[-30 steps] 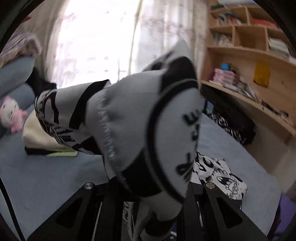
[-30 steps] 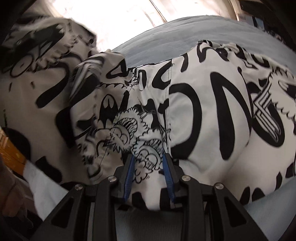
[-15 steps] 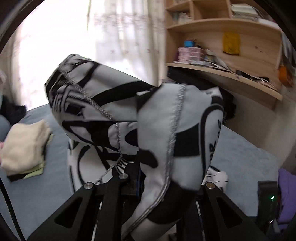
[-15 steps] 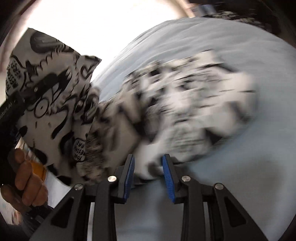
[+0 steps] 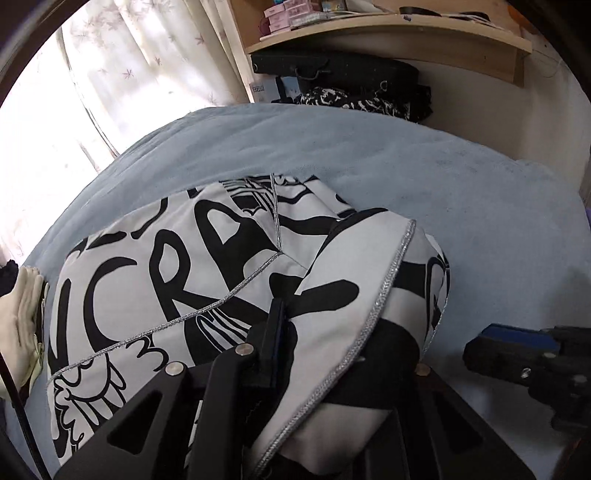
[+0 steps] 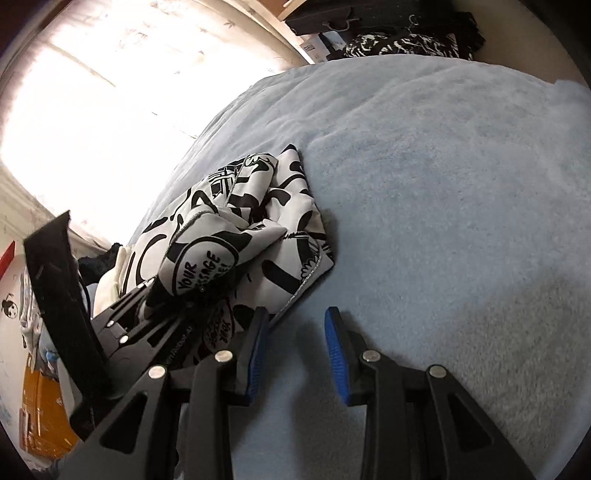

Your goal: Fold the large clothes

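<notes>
A white garment with black graffiti print (image 5: 192, 266) lies bunched on the pale blue bed (image 5: 406, 170). My left gripper (image 5: 332, 343) is shut on a fold of it; cloth drapes over the right finger and hides it. In the right wrist view the garment (image 6: 258, 229) lies left of centre, with the left gripper (image 6: 147, 317) under its near end. My right gripper (image 6: 295, 347) is open and empty, just above the bed beside the garment's near edge. It also shows at the right of the left wrist view (image 5: 524, 350).
A folded cream garment (image 5: 22, 325) lies at the bed's left. A black bag and patterned clothes (image 5: 347, 85) sit under a wooden shelf (image 5: 391, 33) beyond the bed. A curtained window (image 5: 92, 74) is at the far left. An orange box (image 6: 40, 413) sits low left.
The left gripper has lowered the lifted garment onto the bed. The right gripper has let go of the cloth and drawn back to the right, open.
</notes>
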`<state>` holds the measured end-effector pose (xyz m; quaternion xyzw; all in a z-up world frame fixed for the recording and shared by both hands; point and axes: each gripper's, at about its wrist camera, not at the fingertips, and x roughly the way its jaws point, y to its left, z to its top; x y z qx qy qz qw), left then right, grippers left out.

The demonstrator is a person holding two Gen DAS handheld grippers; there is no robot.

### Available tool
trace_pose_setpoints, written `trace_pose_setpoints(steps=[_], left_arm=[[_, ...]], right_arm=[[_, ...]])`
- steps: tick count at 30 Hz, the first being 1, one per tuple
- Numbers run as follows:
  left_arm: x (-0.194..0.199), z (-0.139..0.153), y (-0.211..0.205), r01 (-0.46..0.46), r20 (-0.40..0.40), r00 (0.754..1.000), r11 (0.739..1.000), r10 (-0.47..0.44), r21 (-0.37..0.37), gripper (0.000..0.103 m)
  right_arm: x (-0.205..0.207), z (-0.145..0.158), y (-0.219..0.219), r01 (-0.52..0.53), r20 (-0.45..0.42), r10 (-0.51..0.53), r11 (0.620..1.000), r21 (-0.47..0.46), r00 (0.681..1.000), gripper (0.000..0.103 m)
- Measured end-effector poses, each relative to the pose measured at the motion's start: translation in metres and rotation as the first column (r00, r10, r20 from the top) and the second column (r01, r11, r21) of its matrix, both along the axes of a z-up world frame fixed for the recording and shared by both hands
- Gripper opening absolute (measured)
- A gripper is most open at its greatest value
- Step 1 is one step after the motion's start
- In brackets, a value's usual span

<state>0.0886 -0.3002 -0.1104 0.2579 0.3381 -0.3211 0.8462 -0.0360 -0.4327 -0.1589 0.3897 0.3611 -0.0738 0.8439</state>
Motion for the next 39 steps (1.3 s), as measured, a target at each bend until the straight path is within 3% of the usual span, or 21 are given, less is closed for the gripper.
trace_pose_setpoints(steps=[7,12,16,21,23,24,26,28,33,39], left_arm=[[0.01,0.034,-0.012,-0.034,-0.052,0.998,0.99,0.028,-0.134,0.012],[0.014,0.01,-0.02,-0.048,-0.09,0.995,0.995,0.04,-0.085,0.012],[0.011,0.017,-0.019,-0.036,-0.076,0.997,0.996,0.03,-0.085,0.012],[0.022,0.029,-0.016,-0.035,-0.159,0.987,0.998,0.026,-0.052,0.019],[0.022,0.034,-0.011,-0.03,-0.195,0.981,0.998,0.02,-0.048,0.029],[0.021,0.036,-0.01,-0.026,-0.206,0.978,0.999,0.018,-0.034,0.035],[0.017,0.035,-0.013,-0.013,-0.204,0.979,1.0,0.009,-0.019,0.072],[0.006,0.037,-0.014,0.011,-0.183,0.983,0.999,-0.018,-0.037,0.081],[-0.021,0.058,-0.015,0.102,-0.16,0.98,0.99,-0.116,-0.093,0.082],[-0.014,0.095,0.033,0.055,-0.189,0.978,0.984,-0.088,-0.17,0.082]], right_arm=[[0.005,0.006,-0.005,0.024,0.026,-0.025,1.0,0.005,0.999,0.031],[0.001,0.009,-0.005,0.033,0.006,-0.033,0.999,-0.019,0.999,0.032],[0.003,0.014,-0.007,0.033,-0.016,-0.033,0.999,-0.041,0.999,0.032],[0.009,0.029,-0.006,0.014,-0.036,-0.016,0.998,-0.068,0.999,0.032],[0.013,0.036,-0.007,0.006,-0.036,-0.009,0.997,-0.079,0.999,0.032],[0.013,0.039,-0.007,0.002,-0.038,-0.005,0.996,-0.089,0.999,0.038],[0.014,0.049,-0.007,0.004,-0.031,-0.008,0.994,-0.111,0.999,0.046],[0.013,0.058,-0.008,0.011,-0.019,-0.014,0.991,-0.132,1.0,0.046],[0.013,0.072,-0.015,-0.001,0.006,0.001,0.995,-0.095,1.0,0.046],[0.04,0.089,-0.024,-0.11,0.022,0.111,0.993,-0.047,0.994,0.046]])
